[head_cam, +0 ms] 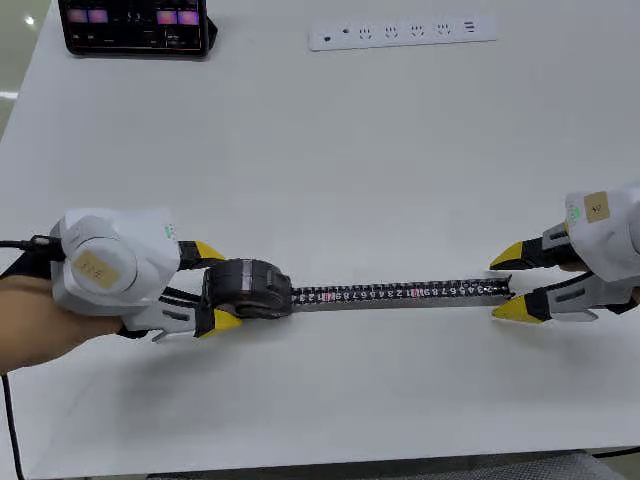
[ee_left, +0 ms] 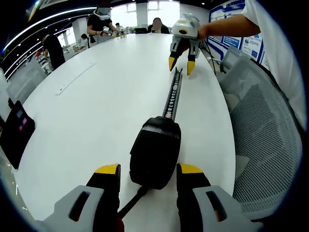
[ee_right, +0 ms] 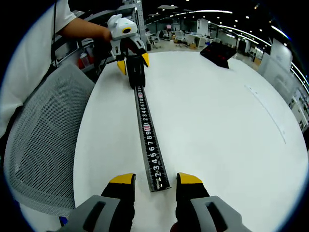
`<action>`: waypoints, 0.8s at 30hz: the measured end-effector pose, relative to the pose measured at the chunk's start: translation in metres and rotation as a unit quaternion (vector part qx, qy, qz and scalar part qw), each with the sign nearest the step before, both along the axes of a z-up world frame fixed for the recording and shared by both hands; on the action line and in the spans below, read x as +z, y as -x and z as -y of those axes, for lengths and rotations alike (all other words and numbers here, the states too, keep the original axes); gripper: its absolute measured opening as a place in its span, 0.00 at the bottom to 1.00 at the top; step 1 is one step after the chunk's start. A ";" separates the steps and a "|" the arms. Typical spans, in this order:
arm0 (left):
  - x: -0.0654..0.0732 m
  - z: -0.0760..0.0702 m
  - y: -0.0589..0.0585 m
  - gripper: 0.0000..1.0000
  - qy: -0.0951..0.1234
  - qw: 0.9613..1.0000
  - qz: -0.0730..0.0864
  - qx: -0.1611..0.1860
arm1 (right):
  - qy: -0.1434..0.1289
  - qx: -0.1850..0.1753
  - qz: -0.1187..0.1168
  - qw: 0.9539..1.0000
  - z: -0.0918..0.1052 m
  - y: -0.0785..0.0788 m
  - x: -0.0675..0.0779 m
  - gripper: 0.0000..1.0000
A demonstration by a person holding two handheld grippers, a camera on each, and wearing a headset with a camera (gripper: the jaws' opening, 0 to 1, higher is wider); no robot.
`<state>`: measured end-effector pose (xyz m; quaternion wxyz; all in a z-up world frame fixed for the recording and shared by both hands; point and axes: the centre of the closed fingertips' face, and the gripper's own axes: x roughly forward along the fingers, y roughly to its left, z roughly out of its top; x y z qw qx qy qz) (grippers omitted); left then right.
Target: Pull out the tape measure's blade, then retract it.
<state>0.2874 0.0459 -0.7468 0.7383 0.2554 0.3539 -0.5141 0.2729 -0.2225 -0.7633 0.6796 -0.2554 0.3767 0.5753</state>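
Black tape measure (head_cam: 247, 288) lies on the white table (head_cam: 330, 150) between the left gripper (head_cam: 219, 285) jaws — whether they press it is unclear. Its blade (ee_right: 148, 140) is drawn out, numerals 2 to 9 readable; the blade's end sits between the right gripper (ee_right: 155, 180) jaws, which stand parted and clear of it — the gripper stickers are too small to read

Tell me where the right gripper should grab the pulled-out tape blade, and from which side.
Grip the dark numbered blade at its free end, approaching lengthwise, opposite the black case. It lies flat on the white table, so pinch its two long edges; the open right gripper straddles them.
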 end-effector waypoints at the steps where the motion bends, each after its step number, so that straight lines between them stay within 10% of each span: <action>1: 0.001 -0.001 0.000 0.43 0.004 1.000 -0.002 0.008 | -0.002 -0.006 -0.001 1.000 -0.001 0.000 0.000 0.33; 24: 0.017 -0.011 0.011 0.58 0.038 0.996 0.011 0.085 | -0.042 -0.109 0.028 0.993 -0.001 0.003 0.022 0.53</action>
